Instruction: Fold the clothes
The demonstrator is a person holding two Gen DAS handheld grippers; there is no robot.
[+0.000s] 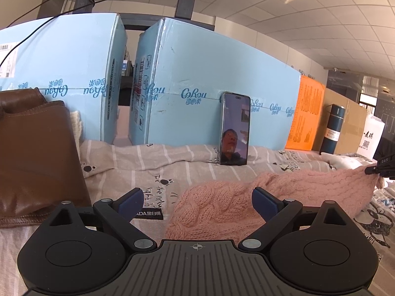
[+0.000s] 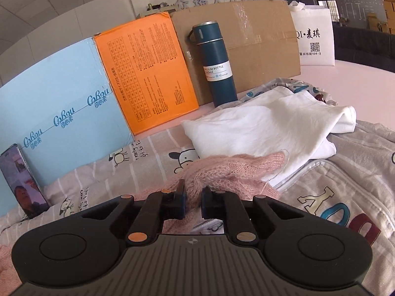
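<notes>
A pink cable-knit sweater lies on the striped cartoon bedsheet. My left gripper is open, its blue-padded fingers spread over the sweater's near end, holding nothing. My right gripper is shut on a bunched edge of the pink sweater; it also shows at the right edge of the left wrist view, lifting that end slightly. A folded white garment and a grey printed hoodie lie to the right.
A brown leather garment lies at left. Blue cartons, an orange box, a cardboard box, a dark blue bottle, a white bag and a propped phone line the back.
</notes>
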